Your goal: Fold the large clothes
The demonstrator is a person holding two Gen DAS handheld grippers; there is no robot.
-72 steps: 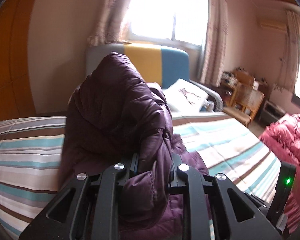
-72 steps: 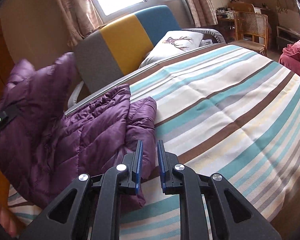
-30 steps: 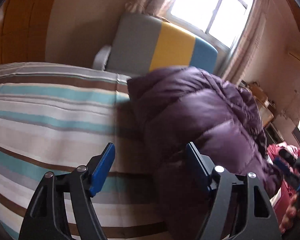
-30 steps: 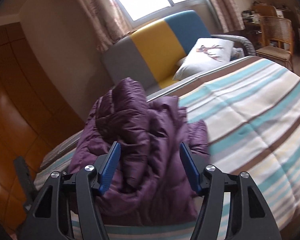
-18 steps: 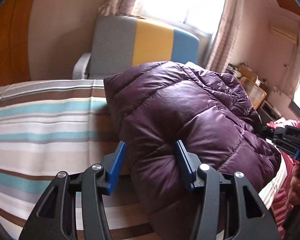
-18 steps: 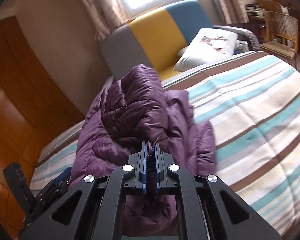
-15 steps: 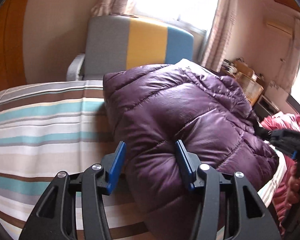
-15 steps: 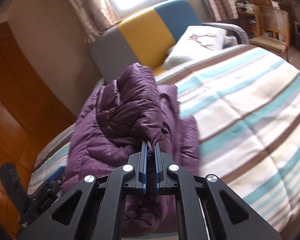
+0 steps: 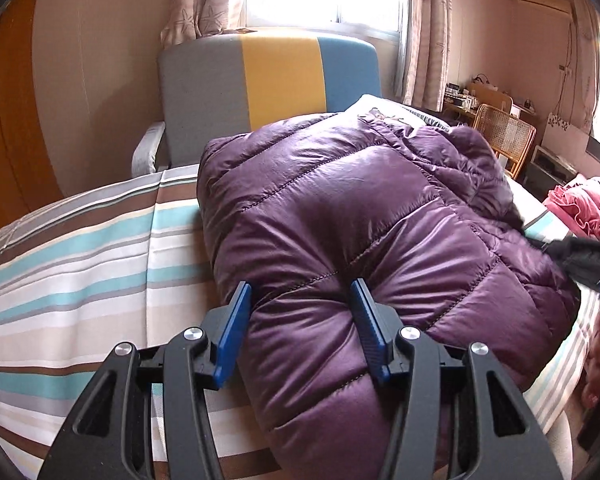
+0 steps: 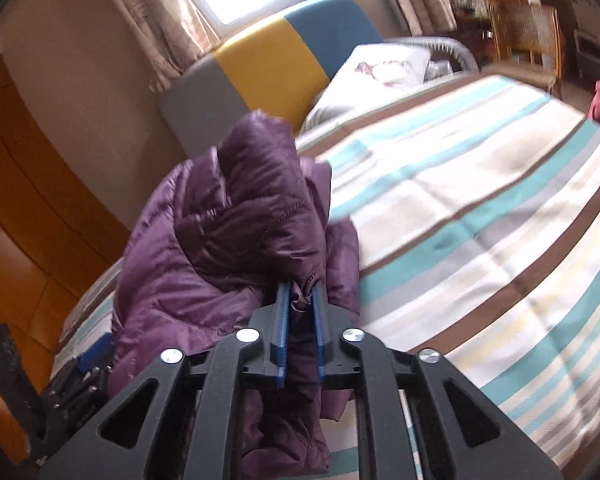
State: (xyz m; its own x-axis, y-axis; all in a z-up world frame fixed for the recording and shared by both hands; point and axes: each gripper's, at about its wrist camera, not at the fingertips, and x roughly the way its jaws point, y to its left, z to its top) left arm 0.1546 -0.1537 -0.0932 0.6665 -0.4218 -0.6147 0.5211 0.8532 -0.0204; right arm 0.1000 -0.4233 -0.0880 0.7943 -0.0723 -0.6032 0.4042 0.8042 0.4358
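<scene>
Two grippers work the purple down jacket (image 9: 360,232) on the striped bed (image 9: 80,248): right gripper (image 10: 299,312) now pinching its edge, left gripper (image 9: 300,320) closing loosely around a bulging fold, the next fold apparently starting.

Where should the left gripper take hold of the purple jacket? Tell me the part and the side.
Judging by the pose, grip the puffy near edge of the purple jacket, coming straight in from the bed's near side. That quilted roll already bulges between the open fingers of the left gripper, while the right gripper pinches a fold at the other end.
</scene>
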